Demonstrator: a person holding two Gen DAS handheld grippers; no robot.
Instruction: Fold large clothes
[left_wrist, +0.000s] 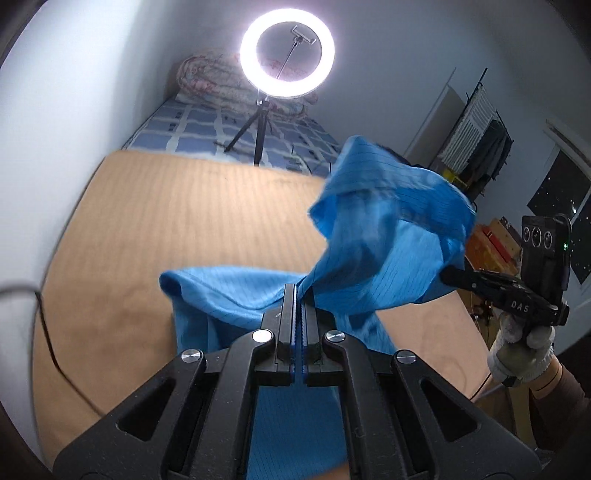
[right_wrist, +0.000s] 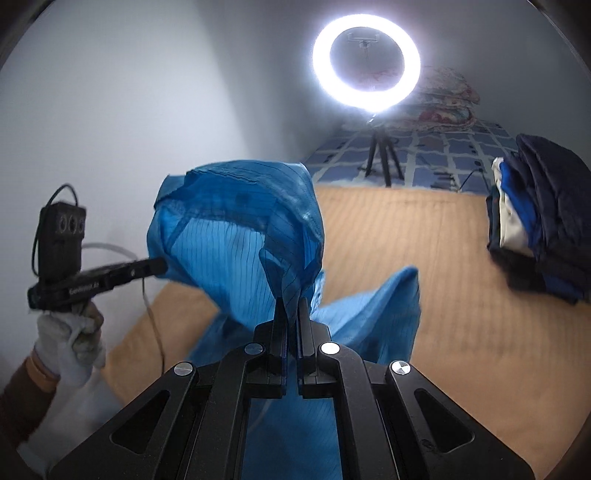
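Note:
A large blue pinstriped garment (left_wrist: 388, 236) hangs lifted over the tan mat (left_wrist: 184, 221), billowing between both grippers. My left gripper (left_wrist: 300, 291) is shut on a bunched edge of the cloth, with fabric trailing below its jaws. In the right wrist view my right gripper (right_wrist: 292, 304) is shut on another pinched fold of the blue garment (right_wrist: 229, 243). Each view catches the other gripper at the side, held by a white-gloved hand (left_wrist: 517, 350), its tip buried in the cloth: the right gripper (left_wrist: 452, 275) and the left gripper (right_wrist: 157, 266).
A lit ring light on a tripod (left_wrist: 287, 48) stands at the mat's far edge, on a blue checked bedsheet (left_wrist: 229, 129). A pile of folded dark clothes (right_wrist: 539, 221) lies at the right on the mat (right_wrist: 443, 295). A white wall runs along the left, with a cable (left_wrist: 44, 325) beside it.

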